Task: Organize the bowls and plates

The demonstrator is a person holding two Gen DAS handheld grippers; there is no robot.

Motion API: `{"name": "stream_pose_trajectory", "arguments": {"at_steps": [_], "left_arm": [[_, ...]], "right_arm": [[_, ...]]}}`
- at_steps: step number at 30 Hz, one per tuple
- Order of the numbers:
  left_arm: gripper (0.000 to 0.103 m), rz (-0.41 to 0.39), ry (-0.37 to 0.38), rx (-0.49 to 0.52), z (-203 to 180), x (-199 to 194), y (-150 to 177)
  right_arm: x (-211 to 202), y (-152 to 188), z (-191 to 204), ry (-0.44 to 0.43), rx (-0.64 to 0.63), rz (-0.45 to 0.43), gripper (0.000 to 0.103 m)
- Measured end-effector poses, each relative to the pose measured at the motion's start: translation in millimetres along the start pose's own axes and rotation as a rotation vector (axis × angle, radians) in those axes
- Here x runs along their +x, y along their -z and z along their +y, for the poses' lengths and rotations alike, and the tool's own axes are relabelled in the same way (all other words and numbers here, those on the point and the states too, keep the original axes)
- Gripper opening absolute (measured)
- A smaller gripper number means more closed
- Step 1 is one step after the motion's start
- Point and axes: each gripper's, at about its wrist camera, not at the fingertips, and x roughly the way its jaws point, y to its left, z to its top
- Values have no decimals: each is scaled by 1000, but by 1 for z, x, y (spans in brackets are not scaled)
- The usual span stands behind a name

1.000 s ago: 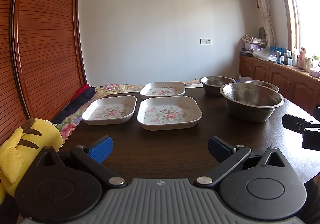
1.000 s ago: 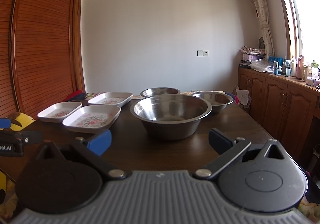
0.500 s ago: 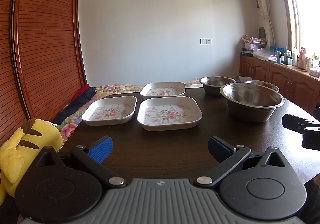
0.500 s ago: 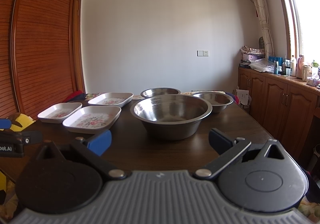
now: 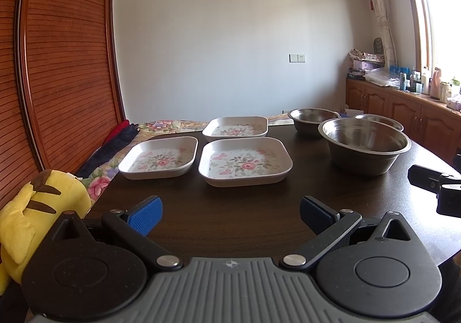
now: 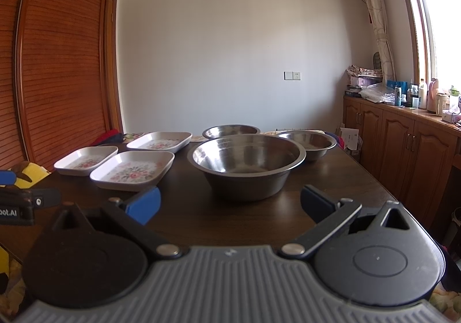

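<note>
1. Clearly nothing is sorted yet: three flowered plates and three metal bowls each sit singly on the dark table (image 5: 230, 225), none stacked.
2. In the left wrist view, the nearest plate (image 5: 245, 161) lies at the frame's centre, a second plate (image 5: 160, 157) just beside it toward the left, and a third plate (image 5: 235, 129) behind them.
3. The big bowl (image 5: 364, 150) stands at the right of that view, with a smaller bowl (image 5: 314, 121) behind it toward the centre and another bowl (image 5: 377, 118) partly hidden behind its rim.
4. The left gripper (image 5: 230, 212) hovers low at the bottom of its frame, its blue-padded fingers spread wide with nothing between them, facing the nearest plate.
5. The right gripper (image 6: 230, 204) sits likewise at the bottom of its own view, fingers wide apart and holding nothing, aimed at the big bowl (image 6: 246, 163).
6. By my judgement the whole job remains: the plates need gathering into one pile and the bowls nesting into each other, probably smaller ones into the big one.
7. A yellow plush toy (image 5: 37, 207) sits off the table edge at lower left, apart from the dishes.
</note>
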Motion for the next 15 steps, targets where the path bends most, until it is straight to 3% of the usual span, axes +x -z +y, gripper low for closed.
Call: {"name": "stream_pose_trajectory", "arguments": {"at_steps": [8,15], "left_arm": [[103,14,-2,-3,2,5,4],[103,23,7,8,11,19,-2]], "right_arm": [[6,3,4,-16,-4,16,103],[16,-4,15,-102,-39,32,103]]}}
